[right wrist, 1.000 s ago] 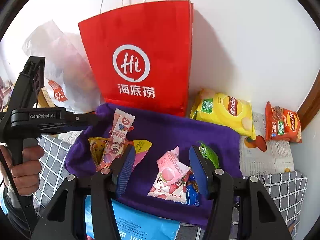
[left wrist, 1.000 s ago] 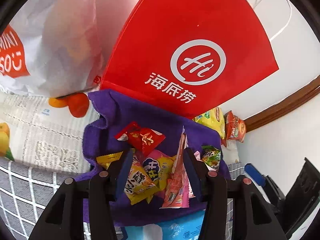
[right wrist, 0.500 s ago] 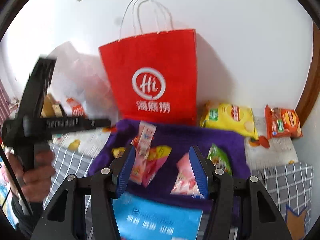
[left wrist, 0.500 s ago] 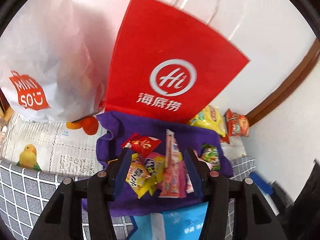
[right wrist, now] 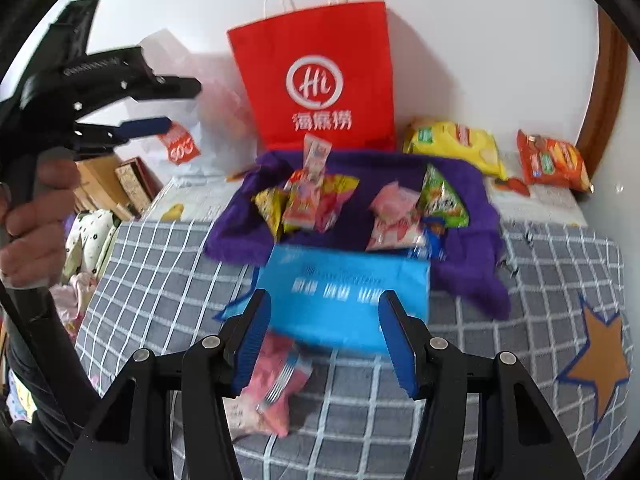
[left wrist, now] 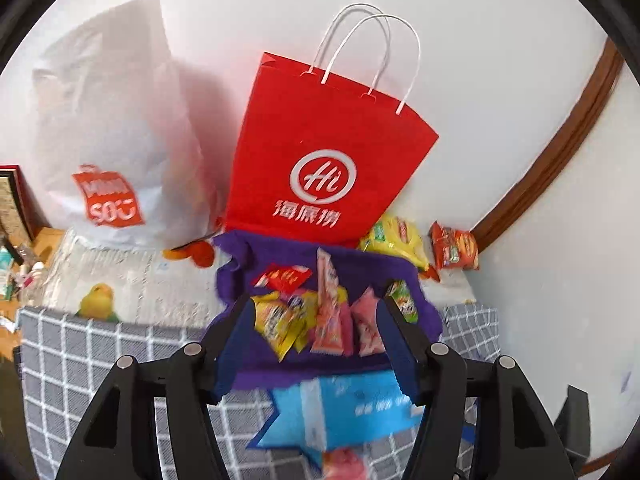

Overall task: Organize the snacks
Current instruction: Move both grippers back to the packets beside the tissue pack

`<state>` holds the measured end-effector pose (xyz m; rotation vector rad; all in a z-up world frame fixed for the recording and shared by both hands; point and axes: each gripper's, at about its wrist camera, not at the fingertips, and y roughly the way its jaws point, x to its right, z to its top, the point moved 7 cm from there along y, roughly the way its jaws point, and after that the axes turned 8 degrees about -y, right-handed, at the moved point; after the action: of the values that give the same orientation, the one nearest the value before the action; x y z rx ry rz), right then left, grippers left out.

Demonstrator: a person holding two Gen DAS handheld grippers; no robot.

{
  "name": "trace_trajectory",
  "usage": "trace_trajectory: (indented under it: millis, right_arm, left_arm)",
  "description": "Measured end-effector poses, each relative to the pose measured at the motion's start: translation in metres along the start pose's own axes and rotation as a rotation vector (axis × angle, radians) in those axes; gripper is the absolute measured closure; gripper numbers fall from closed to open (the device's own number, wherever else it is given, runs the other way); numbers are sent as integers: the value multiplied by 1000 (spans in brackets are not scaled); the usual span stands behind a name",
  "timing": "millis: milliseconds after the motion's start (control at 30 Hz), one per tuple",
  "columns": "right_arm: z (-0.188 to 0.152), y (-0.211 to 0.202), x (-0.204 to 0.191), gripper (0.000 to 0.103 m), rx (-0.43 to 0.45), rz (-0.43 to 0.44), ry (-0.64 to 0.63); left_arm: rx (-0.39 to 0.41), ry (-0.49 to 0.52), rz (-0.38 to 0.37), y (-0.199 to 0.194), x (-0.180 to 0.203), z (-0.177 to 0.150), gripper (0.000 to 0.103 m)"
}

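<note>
Checked grey bedcover [right wrist: 168,256], purple cloth [right wrist: 472,184] with snacks, white wall [left wrist: 500,48], left tongs [left wrist: 316,344] opening, right tongs [right wrist: 324,340] spread, both empty

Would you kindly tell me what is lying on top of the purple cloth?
On the purple cloth lie loose snack packets: a yellow packet, a long pink packet, a pink pouch and a green packet. A blue bag covers the cloth's near edge, hiding anything beneath.

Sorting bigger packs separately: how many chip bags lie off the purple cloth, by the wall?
2: a yellow chip bag beside the red paper bag, and an orange chip bag further right.
</note>
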<state>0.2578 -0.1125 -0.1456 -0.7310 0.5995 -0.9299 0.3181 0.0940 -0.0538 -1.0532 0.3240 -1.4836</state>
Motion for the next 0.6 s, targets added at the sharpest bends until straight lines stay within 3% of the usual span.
trace_trajectory:
  millis: [167,367,600]
  right_arm:
    - [-28,24,-12,47,-61,50,72]
    - [-43,43,-26,47,-107,116,148]
    - [-56,62,-47,47,-151,86,131]
  left_arm:
    - [5,24,67,-20,-25,-30,41]
    - [-47,-6,131,-21,-67,-74,41]
    - [-88,-17,131,-26,-92,-119,41]
